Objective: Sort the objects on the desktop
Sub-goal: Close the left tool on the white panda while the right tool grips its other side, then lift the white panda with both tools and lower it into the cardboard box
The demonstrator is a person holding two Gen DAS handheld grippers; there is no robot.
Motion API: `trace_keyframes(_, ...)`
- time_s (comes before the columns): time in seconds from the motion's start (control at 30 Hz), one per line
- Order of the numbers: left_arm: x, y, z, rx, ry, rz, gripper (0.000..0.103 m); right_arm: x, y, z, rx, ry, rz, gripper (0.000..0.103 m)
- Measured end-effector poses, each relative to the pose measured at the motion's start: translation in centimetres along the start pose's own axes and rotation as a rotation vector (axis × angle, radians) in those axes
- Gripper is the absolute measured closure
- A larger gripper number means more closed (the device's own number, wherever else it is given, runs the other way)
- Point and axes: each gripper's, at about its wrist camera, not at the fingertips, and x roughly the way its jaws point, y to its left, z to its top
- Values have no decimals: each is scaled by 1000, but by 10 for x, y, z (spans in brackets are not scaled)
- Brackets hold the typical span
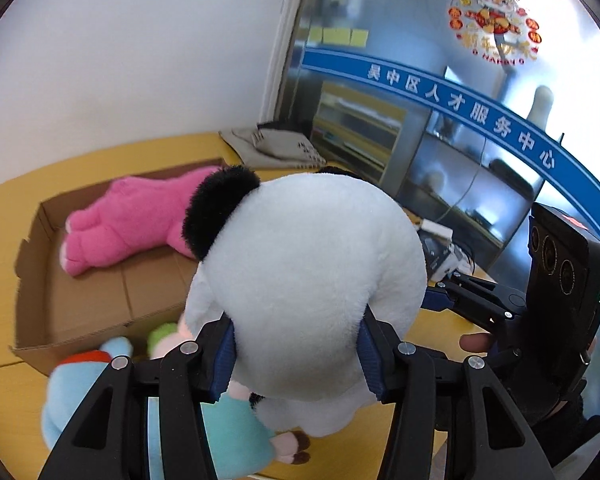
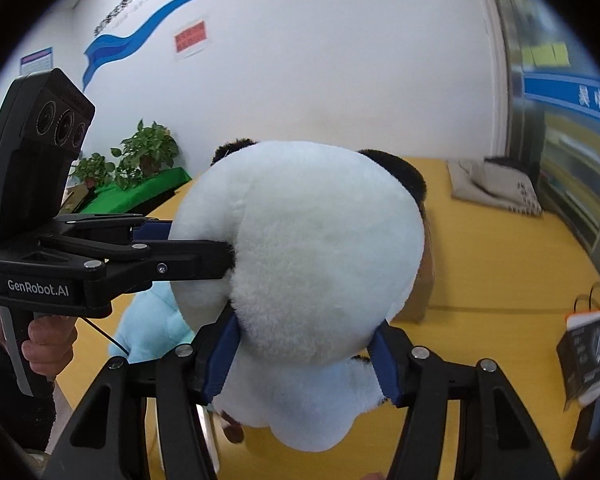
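Both the left tool (image 1: 296,354) and right tool (image 2: 300,354) are clamped on the white panda plush (image 1: 312,280), held above the yellow desk (image 1: 432,328) beside the cardboard box (image 1: 100,292) holding a pink plush (image 1: 140,220)

Left wrist view looks forward along its tool (image 1: 296,356), close against a white plush panda (image 1: 312,280), toward a glass partition (image 1: 460,128). Right wrist view, equally close, faces a white wall (image 2: 320,60). Both share the panda (image 2: 312,248), the yellow worktop (image 2: 500,272) and apparently the same grey pouch (image 2: 496,190).
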Motion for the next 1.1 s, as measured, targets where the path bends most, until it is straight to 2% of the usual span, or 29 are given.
trace_keyframes(0.23,-51,32,15,-12,-96,68,47,4,41,39,-83,-59,45,45)
trace_keyframes(0.4,-94,63,46,17,-194,140,47,13,73,88,-175,-144,89,45)
trace_keyframes(0.53,-100,97,71,34,-207,220,46,38,88,124,-197,-186,144,45)
trace_keyframes(0.7,-67,158,86,-15,-142,277,45,108,94,149,-163,-156,208,45)
trace_keyframes(0.77,-46,183,84,-49,-102,290,45,146,91,151,-135,-109,235,45)
trace_keyframes(1.0,51,272,47,-177,113,317,45,271,79,120,18,136,275,45)
trace_keyframes(1.1,81,290,31,-202,186,340,44,316,80,102,77,263,275,45)
